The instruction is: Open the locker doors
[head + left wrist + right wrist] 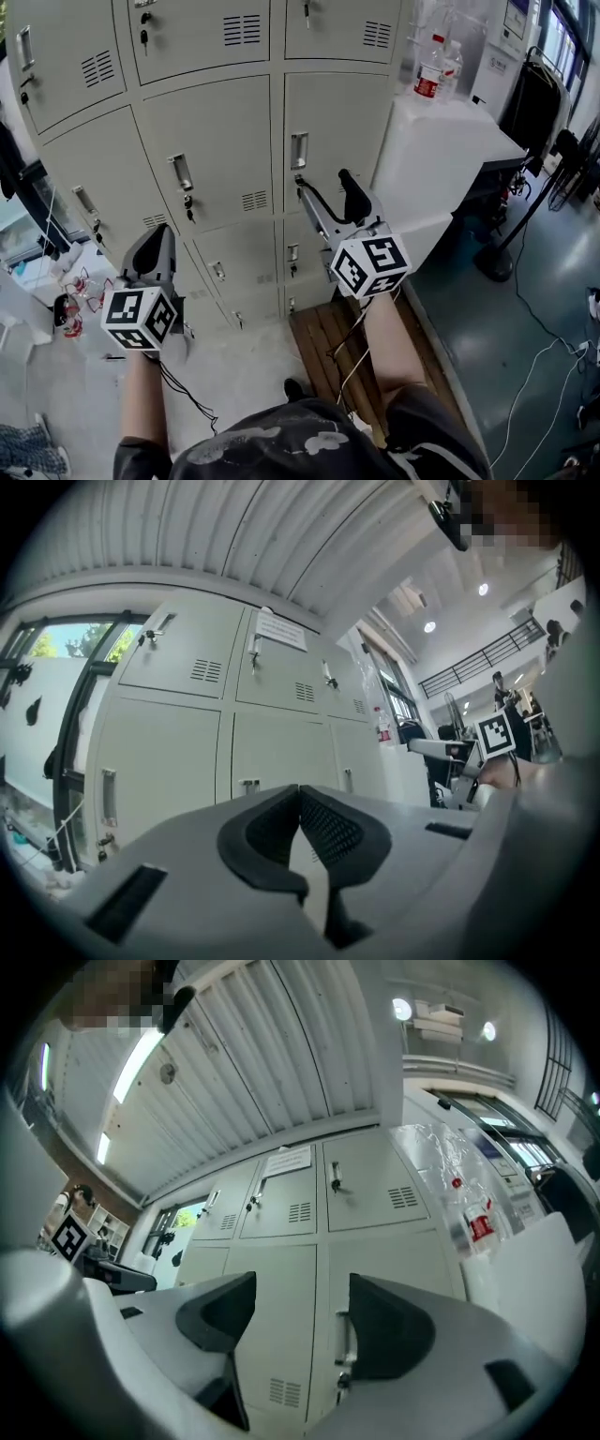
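A bank of pale grey lockers [216,150] fills the wall ahead, every door in view closed. My right gripper [325,185] is open, just below the metal handle [298,150] of the middle-right door [333,122] and a little short of it. In the right gripper view that handle [342,1340] shows between the spread jaws of the right gripper [300,1307]. My left gripper [156,246] is shut on nothing, held lower left before the lower doors. The left gripper [300,791] points up at closed doors [159,761] in its own view.
A white cabinet [450,150] stands to the right of the lockers with plastic bottles [433,67] on top. A wooden slatted platform [323,342] lies at the lockers' foot. Cables [553,375] trail on the floor at right, by a black stand [502,258].
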Available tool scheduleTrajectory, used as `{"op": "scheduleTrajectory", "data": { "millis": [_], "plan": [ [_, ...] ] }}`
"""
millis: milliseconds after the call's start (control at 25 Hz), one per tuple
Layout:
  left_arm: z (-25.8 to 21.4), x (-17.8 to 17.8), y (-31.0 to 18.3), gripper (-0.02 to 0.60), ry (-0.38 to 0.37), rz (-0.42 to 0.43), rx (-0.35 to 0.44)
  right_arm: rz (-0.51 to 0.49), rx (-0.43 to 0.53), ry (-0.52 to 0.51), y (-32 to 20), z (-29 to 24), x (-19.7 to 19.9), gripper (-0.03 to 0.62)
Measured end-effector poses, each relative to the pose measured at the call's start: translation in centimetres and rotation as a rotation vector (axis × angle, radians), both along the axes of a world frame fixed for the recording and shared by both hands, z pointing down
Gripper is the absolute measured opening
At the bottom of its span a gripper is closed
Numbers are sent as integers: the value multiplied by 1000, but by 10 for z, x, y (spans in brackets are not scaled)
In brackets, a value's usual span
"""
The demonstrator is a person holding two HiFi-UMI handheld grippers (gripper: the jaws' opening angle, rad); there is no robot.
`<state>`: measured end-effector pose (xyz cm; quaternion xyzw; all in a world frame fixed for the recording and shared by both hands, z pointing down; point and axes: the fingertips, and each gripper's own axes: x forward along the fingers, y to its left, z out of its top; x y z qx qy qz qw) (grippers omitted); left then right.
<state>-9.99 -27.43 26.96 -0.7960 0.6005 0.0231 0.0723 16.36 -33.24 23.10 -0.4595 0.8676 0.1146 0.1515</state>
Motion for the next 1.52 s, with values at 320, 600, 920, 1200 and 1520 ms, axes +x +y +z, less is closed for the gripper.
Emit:
{"op": "scheduleTrajectory", "data": {
  "millis": [320, 600, 920, 1200, 1520],
  "plan": [
    [-60, 40, -60, 9, -77, 0, 66, -47, 100, 7, -66, -96, 19, 301],
    [-115, 60, -96, 9, -109, -5, 168, -50, 189, 74, -109, -163, 28, 301],
    [-182, 74, -136, 9, -112, 24, 229, -73, 299, 121, -136, -241, 10, 301],
    [-226, 86, -155, 9, -140, 59, 269, -158, 300, 90, -151, -312, 10, 299],
    [-247, 97, -172, 9, -153, 83, 290, -268, 242, 146, -164, -346, -29, 296]
  ]
}}
